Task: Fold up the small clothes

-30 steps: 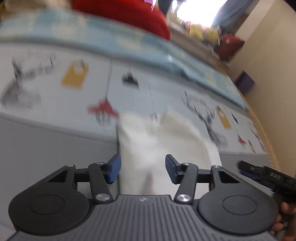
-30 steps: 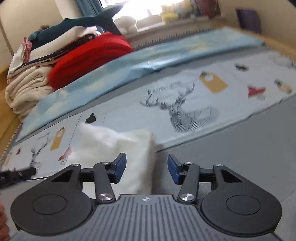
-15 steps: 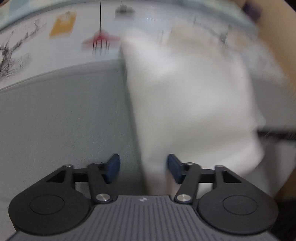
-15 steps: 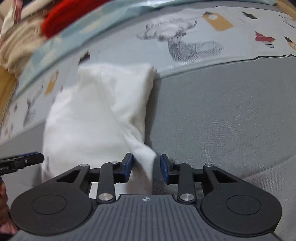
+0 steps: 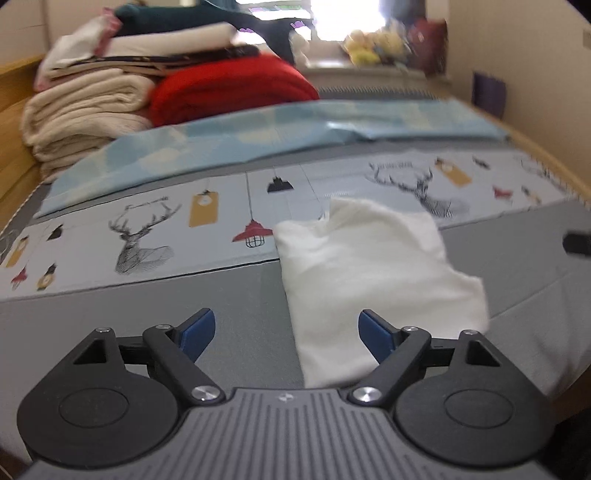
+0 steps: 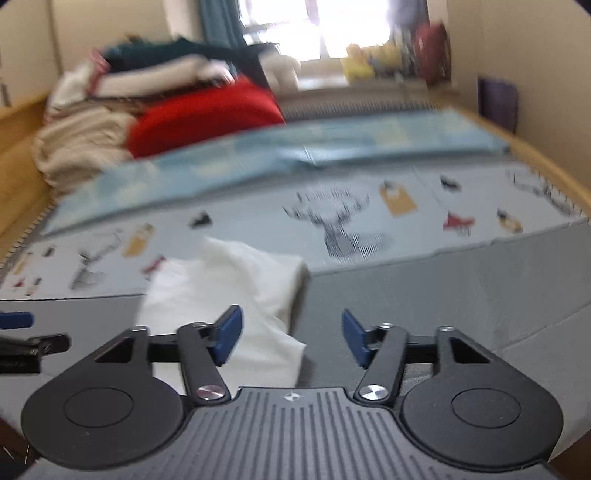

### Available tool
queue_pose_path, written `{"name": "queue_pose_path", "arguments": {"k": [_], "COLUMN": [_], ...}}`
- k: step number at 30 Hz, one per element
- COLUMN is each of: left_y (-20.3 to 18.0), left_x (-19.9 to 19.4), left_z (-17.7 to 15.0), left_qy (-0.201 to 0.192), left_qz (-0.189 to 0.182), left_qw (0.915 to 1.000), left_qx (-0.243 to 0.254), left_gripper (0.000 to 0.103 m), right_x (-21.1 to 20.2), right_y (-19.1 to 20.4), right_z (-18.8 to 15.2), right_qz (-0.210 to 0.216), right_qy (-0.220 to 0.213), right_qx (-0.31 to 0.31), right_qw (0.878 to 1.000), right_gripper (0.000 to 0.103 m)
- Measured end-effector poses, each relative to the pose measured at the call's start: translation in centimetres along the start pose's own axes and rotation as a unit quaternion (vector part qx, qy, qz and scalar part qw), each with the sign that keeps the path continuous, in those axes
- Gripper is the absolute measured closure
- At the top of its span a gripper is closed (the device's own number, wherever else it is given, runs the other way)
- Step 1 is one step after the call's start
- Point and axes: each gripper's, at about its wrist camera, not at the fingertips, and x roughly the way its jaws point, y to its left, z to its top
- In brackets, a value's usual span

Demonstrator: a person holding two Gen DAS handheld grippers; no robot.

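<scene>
A small white garment [image 5: 373, 273] lies folded on a bed's grey cover [image 5: 147, 314], its far edge overlapping a pale sheet printed with deer and lamps [image 5: 147, 236]. The left tongs [image 5: 286, 330] hang above its near left corner, blue pads [image 5: 197, 328] wide apart after just opening, gripping nothing; the cloth's near edge shows between and below them. The right tongs [image 6: 291, 332] hover over the garment's near right corner, jaws likewise spread after just opening, nothing pinched between them. In the right wrist view, the left tongs' tip shows at the left edge. Behind, a folded light-blue sheet [image 5: 258, 133] crosses the bed, with stacked cream blankets [image 5: 81, 110] and a red blanket [image 5: 229, 88] near the bright window [image 6: 314, 29].
</scene>
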Motion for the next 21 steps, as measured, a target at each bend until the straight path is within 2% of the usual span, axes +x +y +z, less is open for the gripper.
{"name": "queue_pose_path", "arguments": {"k": [4, 6, 8, 10, 15, 21], "left_y": [-1.1, -1.4, -1.7, -1.8, -2.9, -3.2], "left_x": [-3.4, -4.5, -5.0, -5.0, -4.3, -2.6], "left_z": [-2.4, -3.7, -5.1, -6.2, -6.2, -6.0], "left_qy": [-0.003, 0.005, 0.021, 0.038, 0.019, 0.030], "left_qz": [0.006, 0.000, -0.005, -0.012, -0.001, -0.016], "left_qw": [0.9994, 0.9984, 0.9962, 0.9940, 0.9977, 0.9964], "left_qx": [-0.035, -0.056, -0.084, -0.102, -0.066, -0.078], "left_gripper": [0.013, 0.013, 0.009, 0.005, 0.005, 0.005], "right_x": [-4.1, -5.1, -5.7, -6.0, -4.7, -2.6], "right_y": [1.6, 2.6, 3.4, 4.0, 4.9, 5.4], "right_z": [-1.3, -2.7, -4.2, -5.2, -5.8, -6.1], "right_qz": [0.000, -0.017, -0.022, -0.008, -0.011, -0.014], "right_qy": [-0.044, -0.052, -0.032, -0.010, 0.025, 0.052], "right_qx": [-0.001, -0.019, -0.027, -0.028, -0.049, -0.033], "right_qw": [0.999, 0.998, 0.999, 1.000, 0.998, 0.998], "right_gripper": [0.028, 0.018, 0.017, 0.017, 0.012, 0.012]}}
